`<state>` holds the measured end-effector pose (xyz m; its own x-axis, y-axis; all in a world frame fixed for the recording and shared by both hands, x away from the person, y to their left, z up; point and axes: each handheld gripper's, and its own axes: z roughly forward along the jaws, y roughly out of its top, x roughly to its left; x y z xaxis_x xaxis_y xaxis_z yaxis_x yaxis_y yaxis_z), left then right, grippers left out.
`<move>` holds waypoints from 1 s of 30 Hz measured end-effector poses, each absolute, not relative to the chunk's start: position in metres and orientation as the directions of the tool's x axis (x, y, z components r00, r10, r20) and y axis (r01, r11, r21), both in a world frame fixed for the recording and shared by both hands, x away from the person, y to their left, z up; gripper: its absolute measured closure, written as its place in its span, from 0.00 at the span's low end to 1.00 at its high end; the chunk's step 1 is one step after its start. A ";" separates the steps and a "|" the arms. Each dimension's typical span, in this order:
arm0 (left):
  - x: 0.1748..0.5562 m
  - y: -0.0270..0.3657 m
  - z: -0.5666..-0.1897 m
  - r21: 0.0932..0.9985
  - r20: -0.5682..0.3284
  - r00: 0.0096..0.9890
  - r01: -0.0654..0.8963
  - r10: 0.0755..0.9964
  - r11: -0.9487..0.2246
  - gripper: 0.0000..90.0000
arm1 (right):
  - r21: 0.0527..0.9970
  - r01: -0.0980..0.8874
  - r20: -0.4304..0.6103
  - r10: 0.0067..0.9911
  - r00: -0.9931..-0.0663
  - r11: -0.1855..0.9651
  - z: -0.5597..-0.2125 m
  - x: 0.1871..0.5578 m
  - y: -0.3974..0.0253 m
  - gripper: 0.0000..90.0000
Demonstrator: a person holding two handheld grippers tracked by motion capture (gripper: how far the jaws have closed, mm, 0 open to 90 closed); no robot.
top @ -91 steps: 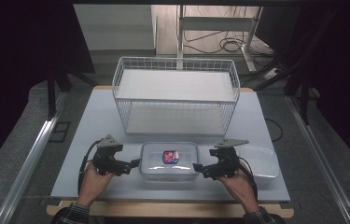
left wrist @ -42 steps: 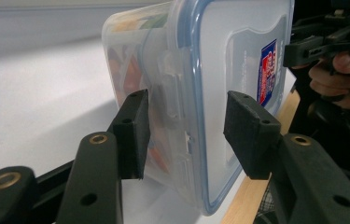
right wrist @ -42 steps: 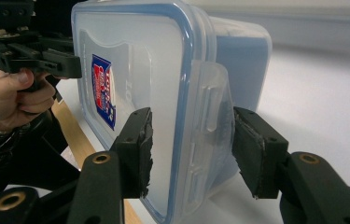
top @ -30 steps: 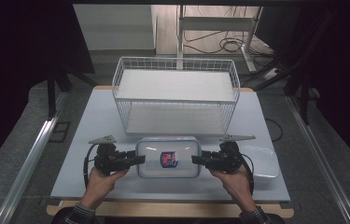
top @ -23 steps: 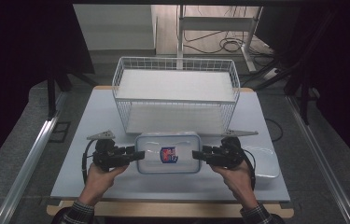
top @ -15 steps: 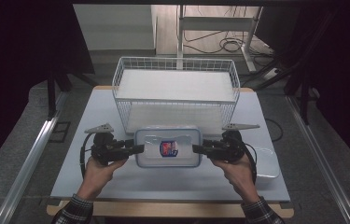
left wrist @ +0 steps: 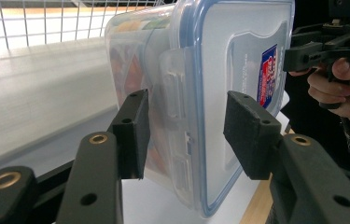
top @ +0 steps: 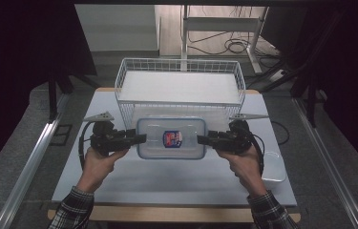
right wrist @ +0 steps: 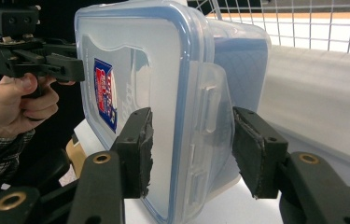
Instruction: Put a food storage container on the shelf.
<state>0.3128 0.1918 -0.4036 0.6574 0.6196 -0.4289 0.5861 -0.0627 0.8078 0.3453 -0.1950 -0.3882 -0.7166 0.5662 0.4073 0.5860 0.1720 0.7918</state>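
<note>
A clear lidded container (top: 171, 138) hangs between the left gripper (top: 136, 138) and right gripper (top: 204, 139), each one's jaws clamping an end latch.

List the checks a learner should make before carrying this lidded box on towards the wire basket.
1. Left claw straddles one end of the container: ok.
2. Right claw straddles the opposite end: ok.
3. Pads pressed firmly against the container: cannot tell.
4. Latch at each held end folded down: ok.
5. Wire basket has room inside: ok.
</note>
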 end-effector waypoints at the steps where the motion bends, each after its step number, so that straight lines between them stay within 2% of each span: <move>1: 0.314 0.192 -0.402 0.808 -0.430 0.658 0.585 0.618 -0.060 0.57 | 0.793 0.584 0.407 0.566 -0.717 0.170 -0.386 0.346 -0.195 0.55; 30: 0.360 0.194 -0.331 0.836 -0.405 0.673 0.546 0.619 -0.048 0.57 | 0.830 0.540 0.377 0.575 -0.726 0.138 -0.318 0.385 -0.193 0.55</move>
